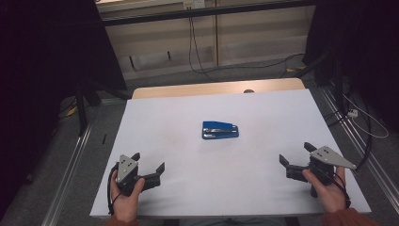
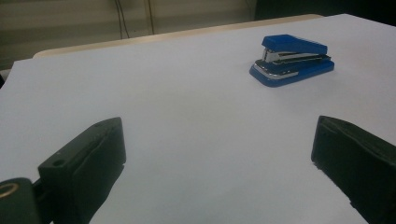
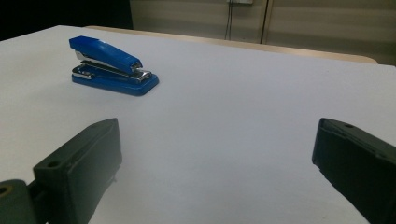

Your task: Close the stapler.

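Partly cropped, both gripper views' jaws gape toward the stapler (image 1: 220, 130).

Glossy plastic stapler (image 1: 220, 130) (metal inside)

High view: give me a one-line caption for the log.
Blue stapler lying mid-table on a white sheet, with the left tool and right tool open at the near corners.

Blue stapler (image 1: 220, 130) on white table (image 1: 263, 188)
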